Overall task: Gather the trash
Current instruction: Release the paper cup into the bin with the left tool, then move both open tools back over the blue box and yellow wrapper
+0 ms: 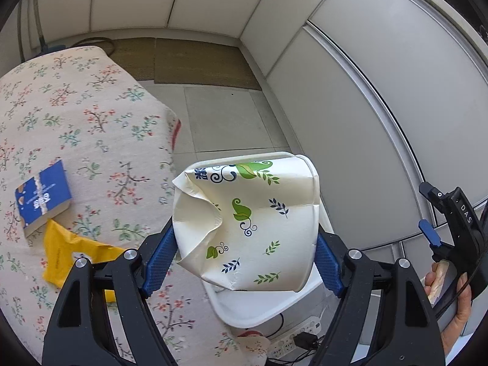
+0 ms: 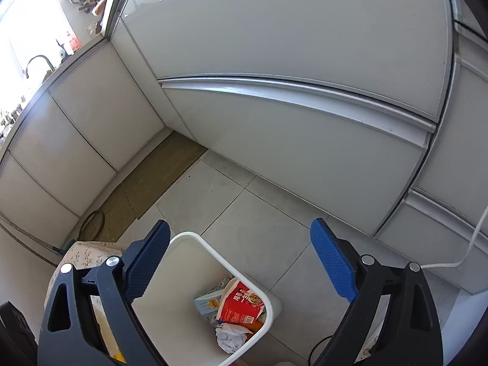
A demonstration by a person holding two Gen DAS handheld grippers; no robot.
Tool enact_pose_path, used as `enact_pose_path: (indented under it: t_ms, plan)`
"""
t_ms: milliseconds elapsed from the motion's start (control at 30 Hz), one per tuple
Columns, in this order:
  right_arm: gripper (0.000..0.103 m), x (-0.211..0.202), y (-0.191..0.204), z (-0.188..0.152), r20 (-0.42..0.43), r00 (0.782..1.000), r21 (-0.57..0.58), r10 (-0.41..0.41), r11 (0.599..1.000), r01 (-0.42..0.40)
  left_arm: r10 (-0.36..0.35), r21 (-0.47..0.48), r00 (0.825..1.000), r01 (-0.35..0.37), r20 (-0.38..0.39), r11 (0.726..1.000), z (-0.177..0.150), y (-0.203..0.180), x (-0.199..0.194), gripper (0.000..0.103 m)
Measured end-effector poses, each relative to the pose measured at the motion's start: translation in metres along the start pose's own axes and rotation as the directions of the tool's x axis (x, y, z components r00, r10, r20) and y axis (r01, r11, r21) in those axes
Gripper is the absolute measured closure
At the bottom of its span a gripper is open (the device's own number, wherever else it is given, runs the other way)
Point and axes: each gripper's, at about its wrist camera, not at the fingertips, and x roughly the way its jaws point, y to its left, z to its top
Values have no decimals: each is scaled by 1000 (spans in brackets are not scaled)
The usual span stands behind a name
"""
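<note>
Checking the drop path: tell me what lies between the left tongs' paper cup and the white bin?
Nothing. In the left wrist view the crushed paper cup, clamped in the left tongs, hangs directly over the white bin, with only air between.

Big white cupboards [image 2: 274,61] stand along the grey tile floor [image 2: 244,213]. Bright light comes through a window [image 2: 27,15] by the sink tap [image 2: 38,62].

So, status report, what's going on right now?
Left gripper shut on crumpled cup, above white bin. Right gripper open, empty. Nothing in the way.
</note>
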Motion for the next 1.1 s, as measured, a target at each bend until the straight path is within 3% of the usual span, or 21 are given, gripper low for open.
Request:
enact_pose_path:
  t_ms: [200,433,767,1100]
  plan:
    - [13,2,-11,4,-5,1000,25,8,1000,-8,-6,41,998,8,-56,999,-6,-29,32,25]
    - [12,2,-13,4,-14,1000,22,21,1000,-21,13,46,996,-9,-87,999,-13,-30,43,16]
    - [10,10,13,-9,-63,997,-64,34,997,-38,84,23,995,-83,-46,996,-25,-5,11,12]
    - [10,24,81,-42,-148,988,-251,44,965,-80,170,-36,985,-170,-4,985,-32,51,-33,11]
